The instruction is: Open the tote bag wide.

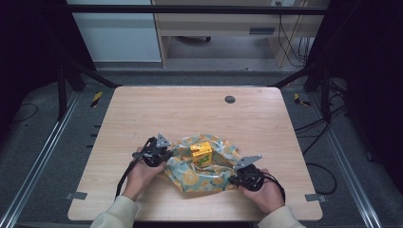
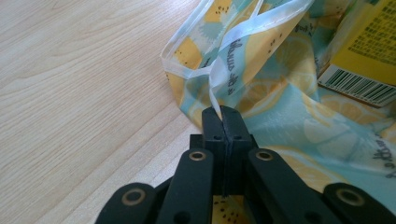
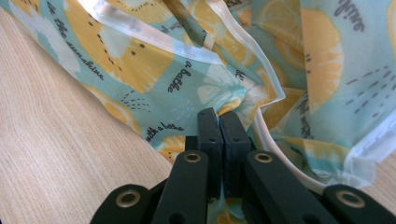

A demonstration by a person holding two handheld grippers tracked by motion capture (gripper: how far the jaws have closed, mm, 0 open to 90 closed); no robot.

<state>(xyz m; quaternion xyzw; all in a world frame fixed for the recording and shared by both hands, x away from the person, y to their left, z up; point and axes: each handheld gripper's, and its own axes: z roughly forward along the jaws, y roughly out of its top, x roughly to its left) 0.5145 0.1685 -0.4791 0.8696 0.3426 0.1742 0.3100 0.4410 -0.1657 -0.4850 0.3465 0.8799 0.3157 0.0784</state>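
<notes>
Pinching opposite hems of the limp, slippery lemon-print bag (image 1: 205,172), the left gripper (image 2: 223,111) and right gripper (image 3: 219,114) have fingers clamped shut on it, a yellow carton (image 1: 201,153) between them.

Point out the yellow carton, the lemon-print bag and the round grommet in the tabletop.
yellow carton (image 1: 201,153), high view, its front face.
lemon-print bag (image 1: 190,179), high view, the near-left fabric.
round grommet (image 1: 230,99), high view, its centre.
</notes>
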